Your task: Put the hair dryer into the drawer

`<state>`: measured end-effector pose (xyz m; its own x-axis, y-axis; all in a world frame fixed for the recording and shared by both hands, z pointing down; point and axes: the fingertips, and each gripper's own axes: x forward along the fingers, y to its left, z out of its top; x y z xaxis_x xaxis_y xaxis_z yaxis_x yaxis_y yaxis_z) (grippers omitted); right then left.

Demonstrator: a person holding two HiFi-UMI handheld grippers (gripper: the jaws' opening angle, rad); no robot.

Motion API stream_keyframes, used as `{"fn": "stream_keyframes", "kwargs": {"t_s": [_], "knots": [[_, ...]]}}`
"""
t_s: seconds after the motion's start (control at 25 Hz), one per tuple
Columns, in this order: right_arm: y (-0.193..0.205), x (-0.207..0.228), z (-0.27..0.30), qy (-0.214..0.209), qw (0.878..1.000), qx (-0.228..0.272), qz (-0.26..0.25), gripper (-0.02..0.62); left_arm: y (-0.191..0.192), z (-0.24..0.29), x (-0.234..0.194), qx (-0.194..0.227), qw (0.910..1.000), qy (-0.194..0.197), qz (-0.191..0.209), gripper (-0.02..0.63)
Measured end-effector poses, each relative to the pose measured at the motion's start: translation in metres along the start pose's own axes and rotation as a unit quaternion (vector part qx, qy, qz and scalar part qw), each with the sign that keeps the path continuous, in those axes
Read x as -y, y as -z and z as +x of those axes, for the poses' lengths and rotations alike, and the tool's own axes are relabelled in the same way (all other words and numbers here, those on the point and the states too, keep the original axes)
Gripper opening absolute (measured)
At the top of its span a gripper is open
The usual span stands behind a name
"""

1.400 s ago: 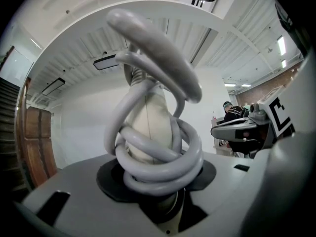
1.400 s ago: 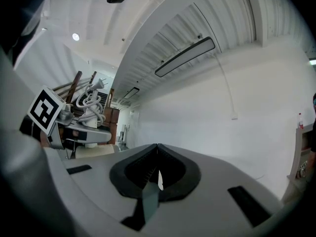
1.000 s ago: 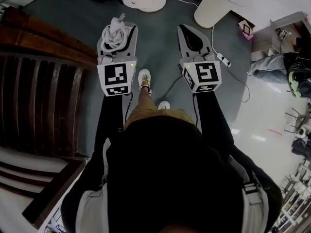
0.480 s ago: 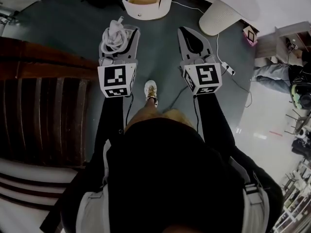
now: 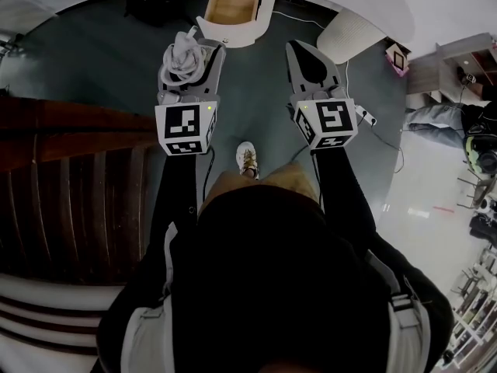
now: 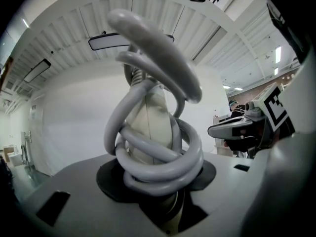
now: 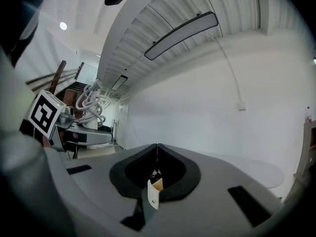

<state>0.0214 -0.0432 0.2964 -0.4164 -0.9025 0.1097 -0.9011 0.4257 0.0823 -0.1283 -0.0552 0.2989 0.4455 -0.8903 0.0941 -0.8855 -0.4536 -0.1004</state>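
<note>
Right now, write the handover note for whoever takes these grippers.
Left gripper: shut on the hair dryer, with its cord coiled round it.
Right gripper: shut, nothing in it.
Drawer: open, ahead of both grippers and apart from them.
Done: the dryer is picked up.
Left: reach the drawer, lay the dryer inside, then release it.

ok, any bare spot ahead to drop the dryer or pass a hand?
The open drawer shows bare wood inside, as far as visible. The grey floor between the left gripper, shut on the hair dryer, and the shut right gripper is free. Crowded on the right: power strip, white bin. Dark wooden slats border the left.
</note>
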Motion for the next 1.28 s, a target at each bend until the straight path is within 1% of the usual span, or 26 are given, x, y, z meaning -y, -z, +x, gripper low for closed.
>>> {"fn": "stream_keyframes", "kwargs": {"t_s": [0.24, 0.4, 0.56, 0.76, 0.88, 1.08, 1.2, 1.28], "knots": [[-0.013, 0.000, 0.007, 0.005, 1.000, 0.008, -0.023, 0.026, -0.015, 0.004, -0.008, 0.017, 0.9998, 0.003, 0.004, 0.216], [-0.024, 0.013, 0.007, 0.022, 0.999, 0.021, -0.018, 0.026, -0.026, 0.008, -0.007, 0.027, 0.9996, 0.008, 0.011, 0.216], [-0.022, 0.012, 0.012, 0.019, 0.999, 0.020, -0.027, 0.026, -0.031, 0.016, -0.008, 0.028, 0.9994, 0.012, 0.013, 0.216], [-0.037, 0.033, 0.029, 0.023, 0.999, 0.035, -0.020, 0.026, -0.049, 0.039, -0.006, 0.035, 0.9990, 0.022, 0.018, 0.216], [-0.040, 0.038, 0.044, 0.022, 0.999, 0.043, -0.017, 0.026, -0.052, 0.048, -0.011, 0.039, 0.9988, 0.028, 0.007, 0.216], [-0.029, 0.042, 0.071, 0.013, 0.999, 0.043, -0.018, 0.026, -0.044, 0.070, -0.023, 0.041, 0.9988, 0.027, -0.002, 0.216], [-0.023, 0.054, 0.090, 0.014, 0.999, 0.040, -0.014, 0.026, -0.038, 0.090, -0.027, 0.036, 0.9987, 0.033, -0.016, 0.216], [-0.026, 0.067, 0.108, 0.012, 0.999, 0.037, -0.012, 0.028, -0.039, 0.110, -0.033, 0.028, 0.9989, 0.034, -0.019, 0.216]]}}
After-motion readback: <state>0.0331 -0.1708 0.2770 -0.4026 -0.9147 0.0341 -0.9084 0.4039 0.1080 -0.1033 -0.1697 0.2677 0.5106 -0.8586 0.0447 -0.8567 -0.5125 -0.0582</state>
